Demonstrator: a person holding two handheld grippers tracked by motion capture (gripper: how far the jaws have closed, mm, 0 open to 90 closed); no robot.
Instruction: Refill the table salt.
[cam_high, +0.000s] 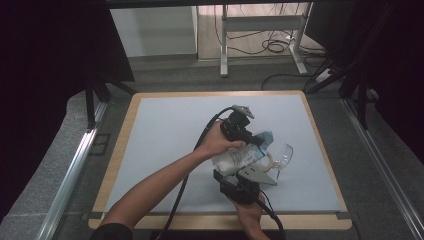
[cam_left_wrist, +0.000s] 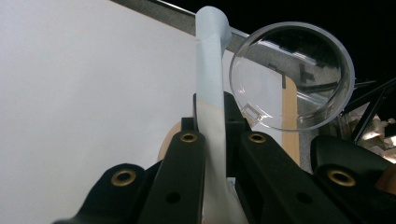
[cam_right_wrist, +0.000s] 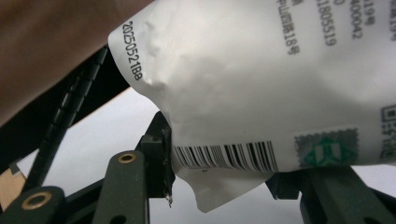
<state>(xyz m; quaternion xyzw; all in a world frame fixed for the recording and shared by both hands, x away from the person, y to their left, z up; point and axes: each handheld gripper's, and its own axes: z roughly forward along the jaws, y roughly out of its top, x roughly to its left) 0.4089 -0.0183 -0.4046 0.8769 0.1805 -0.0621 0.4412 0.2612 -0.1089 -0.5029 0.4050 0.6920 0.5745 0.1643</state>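
We see the pouch (cam_high: 239, 159) held above the table (cam_high: 165, 130), at about 5 o'clock from its middle. The left gripper (cam_high: 257, 139) has its jaws clamped on the pouch's blue top edge (cam_left_wrist: 208, 70). The right gripper (cam_high: 248, 176), at 6 o'clock of the pouch, has its jaws closed on the bottom corner (cam_right_wrist: 210, 163). A clear cup (cam_high: 281, 156) lies at 3 o'clock of the pouch.
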